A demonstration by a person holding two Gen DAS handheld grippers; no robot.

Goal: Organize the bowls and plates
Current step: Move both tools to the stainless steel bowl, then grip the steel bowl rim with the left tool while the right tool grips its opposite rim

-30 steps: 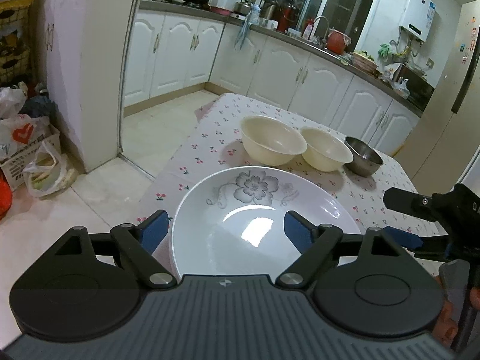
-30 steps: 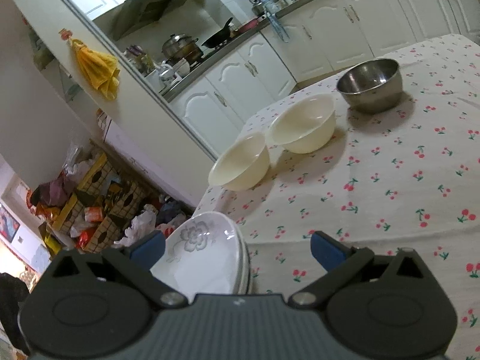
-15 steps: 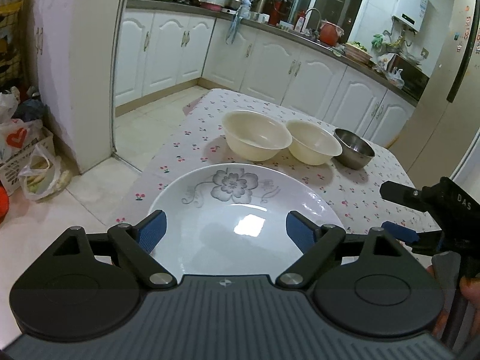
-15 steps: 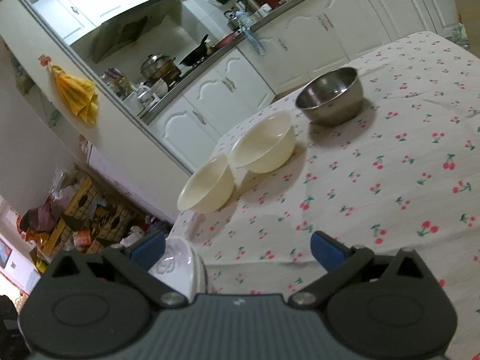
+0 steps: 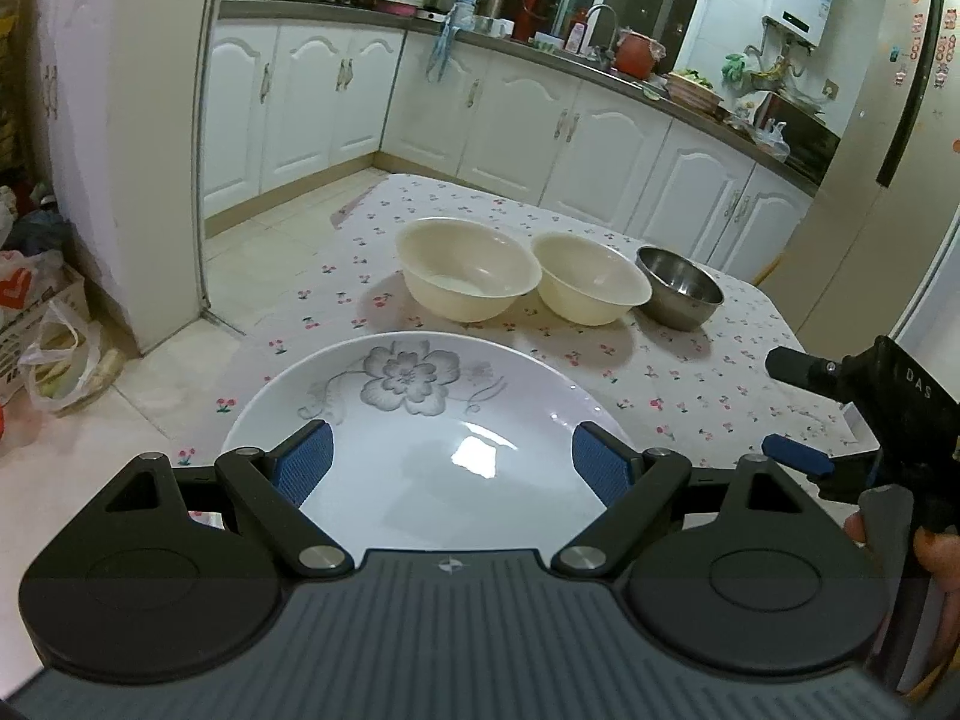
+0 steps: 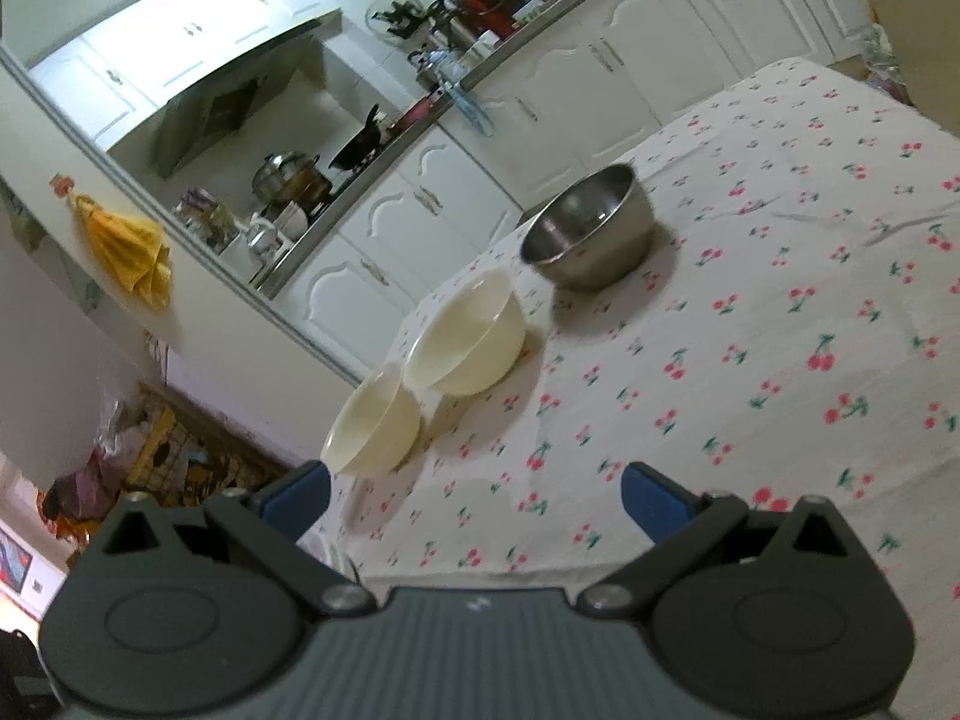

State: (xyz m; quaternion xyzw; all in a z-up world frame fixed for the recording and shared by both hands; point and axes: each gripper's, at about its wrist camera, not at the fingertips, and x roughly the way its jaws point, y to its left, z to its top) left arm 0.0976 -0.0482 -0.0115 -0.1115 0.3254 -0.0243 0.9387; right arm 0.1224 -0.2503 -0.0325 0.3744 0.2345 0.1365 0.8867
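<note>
A white plate with a grey flower lies at the near edge of the cherry-print table. My left gripper hovers open over the plate's near half and holds nothing. Behind the plate, two cream bowls and a steel bowl stand in a row. My right gripper is off to the right above the cloth. In the right wrist view that gripper is open and empty, facing the cream bowls and the steel bowl. The plate is out of this view.
White kitchen cabinets and a cluttered counter run behind the table. Bags lie on the floor at the left, beside a white pillar. A person's hand holds the right gripper's handle. Bare cloth spreads right of the bowls.
The left gripper has drawn back a little, so the bowls look farther off. The right gripper has swung forward over the table, and the plate has left its view.
</note>
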